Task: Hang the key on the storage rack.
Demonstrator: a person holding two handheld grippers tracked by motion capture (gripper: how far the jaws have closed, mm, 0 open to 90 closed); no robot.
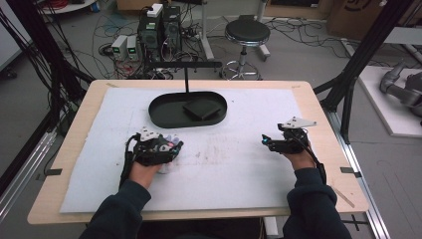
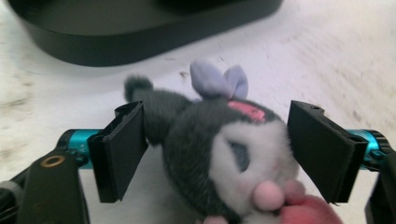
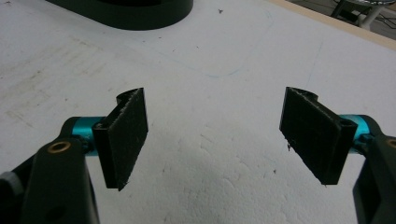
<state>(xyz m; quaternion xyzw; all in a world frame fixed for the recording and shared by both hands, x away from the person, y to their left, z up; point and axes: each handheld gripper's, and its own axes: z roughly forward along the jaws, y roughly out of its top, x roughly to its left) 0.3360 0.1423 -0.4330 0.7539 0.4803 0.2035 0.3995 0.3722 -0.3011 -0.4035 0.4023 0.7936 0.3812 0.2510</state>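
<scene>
A small plush toy [image 2: 219, 154], dark grey with a white face, lilac ears and a pink nose, lies on the white mat between the jaws of my left gripper [image 2: 217, 135]. The jaws stand wide on either side of its head; the left one is close against its dark ear. In the high view the left gripper [image 1: 171, 147] sits at the mat's left-centre with the plush toy [image 1: 172, 143] peeking out at its tip. My right gripper [image 3: 215, 135] is open over bare mat, and in the high view the right gripper [image 1: 266, 141] points left at the mat's right side.
A black oval tray [image 1: 164, 113] holding a flat black box [image 1: 201, 108] stands at the back centre of the mat, with a thin black T-shaped stand [image 1: 186, 74] behind it. The tray [image 2: 116, 42] lies just beyond the plush. The wooden table edge [image 1: 328, 119] borders the mat.
</scene>
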